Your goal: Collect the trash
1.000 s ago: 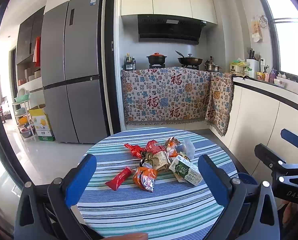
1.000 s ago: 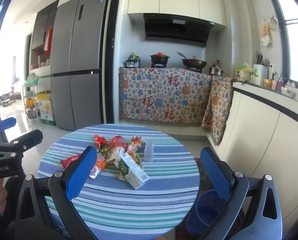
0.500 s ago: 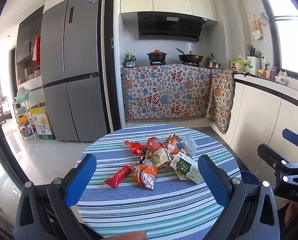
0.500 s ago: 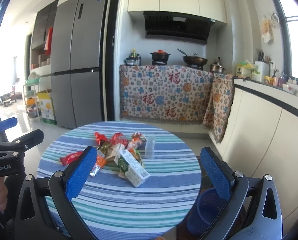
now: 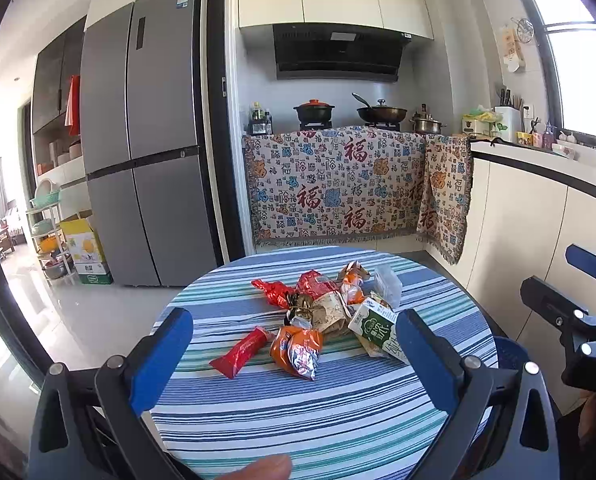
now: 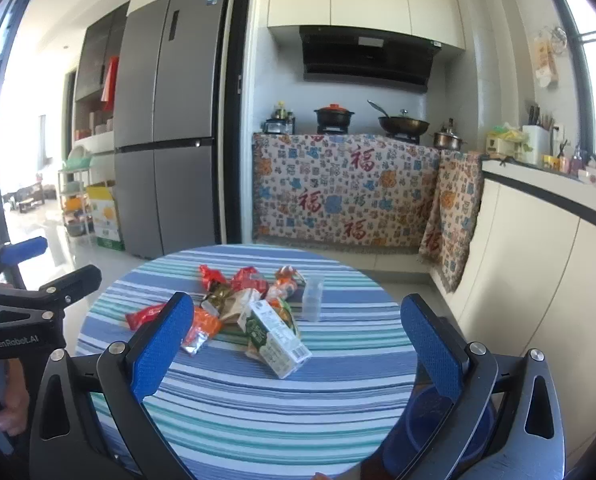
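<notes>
Both tools are spread wide and empty, held short of the round striped tabletop [image 5: 338,420]: left gripper [image 5: 293,344], then right gripper [image 6: 298,336]. Crumpled red and orange foil wrappers [image 5: 293,344] and a green-white carton [image 6: 275,338] cluster mid-table, leaving bare cloth toward every edge. A blue bin [image 6: 450,420] waits below the right edge, probably for dropping.

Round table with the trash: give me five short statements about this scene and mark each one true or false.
1. Both tongs are open and hold nothing. True: left tongs, right tongs.
2. The milk carton stands upright. False: it lies on its side.
3. A clear plastic cup stands upright beside the pile of wrappers. True.
4. The red wrapper is already in the blue bin. False: it lies on the striped tablecloth.
5. The blue bin sits on the table. False: it is down beside the table's edge.
</notes>
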Action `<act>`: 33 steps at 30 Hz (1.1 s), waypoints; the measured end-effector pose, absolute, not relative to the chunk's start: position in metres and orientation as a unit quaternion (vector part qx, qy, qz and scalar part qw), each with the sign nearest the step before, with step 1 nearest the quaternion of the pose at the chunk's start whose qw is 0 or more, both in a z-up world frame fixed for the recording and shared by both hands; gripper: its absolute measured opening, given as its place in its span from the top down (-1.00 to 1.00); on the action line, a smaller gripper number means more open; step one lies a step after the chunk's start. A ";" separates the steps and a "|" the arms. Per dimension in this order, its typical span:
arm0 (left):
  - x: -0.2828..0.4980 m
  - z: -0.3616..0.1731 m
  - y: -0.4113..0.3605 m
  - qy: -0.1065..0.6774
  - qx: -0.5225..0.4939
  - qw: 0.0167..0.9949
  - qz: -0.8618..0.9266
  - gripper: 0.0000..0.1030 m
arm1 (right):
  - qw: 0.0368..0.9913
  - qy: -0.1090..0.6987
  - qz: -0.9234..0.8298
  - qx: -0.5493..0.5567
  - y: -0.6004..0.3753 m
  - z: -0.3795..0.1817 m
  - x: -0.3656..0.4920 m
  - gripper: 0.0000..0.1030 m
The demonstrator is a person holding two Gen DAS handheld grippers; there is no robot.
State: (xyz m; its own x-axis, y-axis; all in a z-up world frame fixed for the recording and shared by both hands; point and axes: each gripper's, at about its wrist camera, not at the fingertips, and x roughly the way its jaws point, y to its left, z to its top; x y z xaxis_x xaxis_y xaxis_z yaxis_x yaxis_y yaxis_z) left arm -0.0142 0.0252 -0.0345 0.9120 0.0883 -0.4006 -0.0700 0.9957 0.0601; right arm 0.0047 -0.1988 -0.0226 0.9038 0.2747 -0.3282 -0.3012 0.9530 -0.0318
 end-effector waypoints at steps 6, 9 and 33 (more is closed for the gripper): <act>0.003 -0.063 0.033 0.250 0.007 0.967 0.041 -1.00 | 0.972 0.162 0.164 -0.046 -0.198 -0.042 0.013 -0.99; 0.006 -0.072 0.042 0.250 -0.010 0.967 0.053 -1.00 | 0.971 0.163 0.168 -0.055 -0.197 -0.051 0.018 -0.99; 0.125 -0.162 0.070 0.345 -0.037 0.937 -0.035 -1.00 | 0.889 0.317 0.318 -0.090 -0.178 -0.167 0.182 -0.84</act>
